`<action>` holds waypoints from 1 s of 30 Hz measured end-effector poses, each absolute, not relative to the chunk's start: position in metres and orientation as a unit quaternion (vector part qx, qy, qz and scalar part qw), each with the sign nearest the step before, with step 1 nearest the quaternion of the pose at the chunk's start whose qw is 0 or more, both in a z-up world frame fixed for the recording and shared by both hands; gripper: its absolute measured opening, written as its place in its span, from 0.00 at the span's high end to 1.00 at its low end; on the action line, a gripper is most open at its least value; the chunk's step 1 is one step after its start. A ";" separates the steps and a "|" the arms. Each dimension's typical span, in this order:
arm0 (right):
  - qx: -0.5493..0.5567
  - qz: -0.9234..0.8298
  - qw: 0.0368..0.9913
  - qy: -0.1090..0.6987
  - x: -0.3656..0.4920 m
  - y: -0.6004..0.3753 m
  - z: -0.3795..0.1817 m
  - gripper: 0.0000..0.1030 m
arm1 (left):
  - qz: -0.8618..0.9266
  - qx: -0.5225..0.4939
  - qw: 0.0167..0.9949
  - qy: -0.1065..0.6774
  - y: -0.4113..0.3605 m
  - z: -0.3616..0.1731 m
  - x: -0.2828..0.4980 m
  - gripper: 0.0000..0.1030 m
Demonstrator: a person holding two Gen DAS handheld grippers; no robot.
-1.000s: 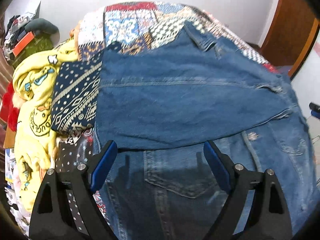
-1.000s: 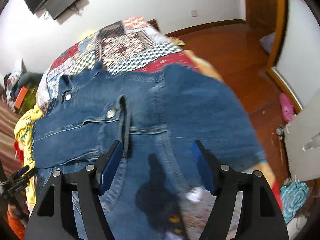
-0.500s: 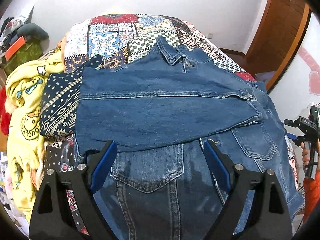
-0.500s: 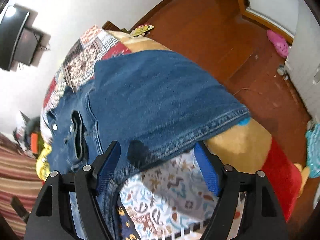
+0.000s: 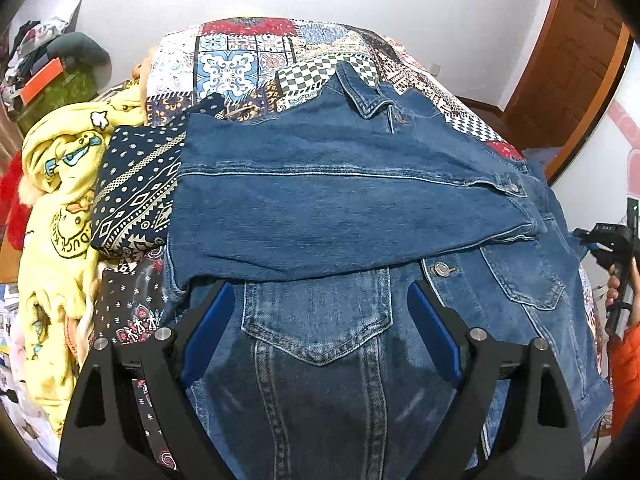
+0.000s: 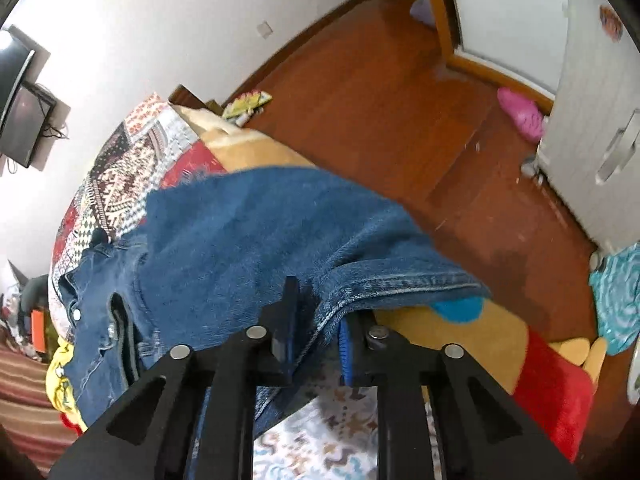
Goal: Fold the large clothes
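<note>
A blue denim jacket (image 5: 340, 208) lies front-up on the bed with one sleeve folded across its chest. My left gripper (image 5: 320, 320) hovers open above the chest pocket, and nothing sits between its blue pads. In the right wrist view the jacket (image 6: 248, 240) hangs over the bed's side. My right gripper (image 6: 316, 312) is shut on the stitched denim hem (image 6: 400, 284), and the cloth bunches between its pads. A hand in an orange sleeve (image 5: 628, 344) holds that gripper at the right edge of the left wrist view.
A patchwork quilt (image 5: 240, 64) covers the bed. A yellow garment (image 5: 52, 200) and a navy patterned cloth (image 5: 136, 192) lie left of the jacket. Beyond the bed's edge are a wooden floor (image 6: 380, 100), a pink slipper (image 6: 520, 114) and a red and yellow blanket (image 6: 552, 380).
My right gripper rolled and dropped to the jacket's hanging edge, and its jaws went from wide open to shut on the hem. The left gripper stayed open, drawing back a little.
</note>
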State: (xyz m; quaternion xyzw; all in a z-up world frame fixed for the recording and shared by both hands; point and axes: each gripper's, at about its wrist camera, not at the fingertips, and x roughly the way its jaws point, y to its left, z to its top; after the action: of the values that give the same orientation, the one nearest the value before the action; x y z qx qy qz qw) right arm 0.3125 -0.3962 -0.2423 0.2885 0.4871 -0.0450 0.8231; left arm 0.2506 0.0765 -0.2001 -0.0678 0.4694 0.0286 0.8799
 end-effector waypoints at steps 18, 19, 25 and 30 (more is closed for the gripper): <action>0.098 0.216 0.889 0.391 0.297 -0.196 -0.103 0.92 | 0.023 -0.071 0.892 0.446 0.096 -0.188 0.219 0.14; 0.095 0.224 0.880 0.408 0.301 -0.185 -0.116 0.92 | 0.024 -0.074 0.892 0.445 0.097 -0.187 0.217 0.14; 0.118 0.236 0.806 0.531 0.313 -0.156 -0.200 0.92 | 0.020 -0.084 0.894 0.440 0.102 -0.181 0.212 0.14; 0.088 0.236 0.788 0.561 0.295 -0.159 -0.207 0.89 | 0.005 -0.060 0.897 0.438 0.082 -0.172 0.226 0.14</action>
State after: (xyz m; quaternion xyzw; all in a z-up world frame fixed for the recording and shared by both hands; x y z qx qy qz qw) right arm 0.2951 -0.1590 -0.2073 0.0881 0.5614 0.2364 0.7882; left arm 0.2262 0.0818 -0.1723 -0.0596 0.4376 0.0049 0.8972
